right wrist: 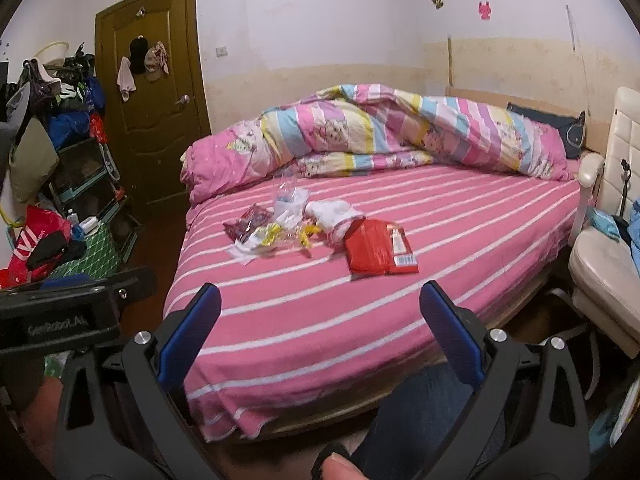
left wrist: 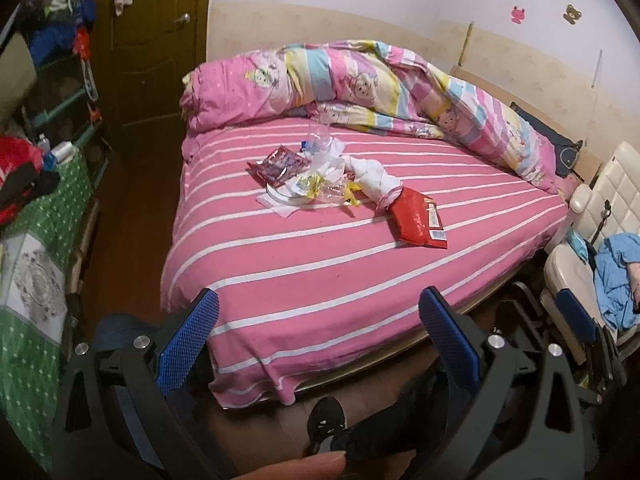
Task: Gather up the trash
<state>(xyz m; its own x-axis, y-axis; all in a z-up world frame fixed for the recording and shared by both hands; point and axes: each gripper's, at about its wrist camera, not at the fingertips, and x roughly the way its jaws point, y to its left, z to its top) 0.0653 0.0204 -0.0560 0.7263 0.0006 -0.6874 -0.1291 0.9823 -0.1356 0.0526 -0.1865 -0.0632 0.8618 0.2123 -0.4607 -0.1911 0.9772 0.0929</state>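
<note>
Bed [left wrist: 340, 280] with pink, white-striped sheet fills both views; rumpled cartoon-print quilt [left wrist: 360, 84] heaped along the far side by the wall

Trash lies in a loose cluster near the middle of the sheet, well apart from both grippers:
- red snack bag [left wrist: 418, 218], flat, nearest the foot of the bed, barcode end toward the camera
- white crumpled tissue wad [left wrist: 374, 176], touching the red bag's far corner
- dark red wrapper [left wrist: 278, 166] on the left edge of the cluster
- clear plastic bottle [left wrist: 320, 136] at the far end, beside the quilt
- yellow-printed clear wrappers [left wrist: 316, 188] over a white round lid, in the middle

Left gripper [left wrist: 318, 312] hangs over the foot of the bed, blue-padded fingers [left wrist: 188, 340] spread wide, nothing between them. Right gripper [right wrist: 320, 308] likewise released, jaws wide apart, empty

Brown door [right wrist: 156, 100] stands behind the bed to the left; white padded chair [right wrist: 612, 240] at the right edge
</note>
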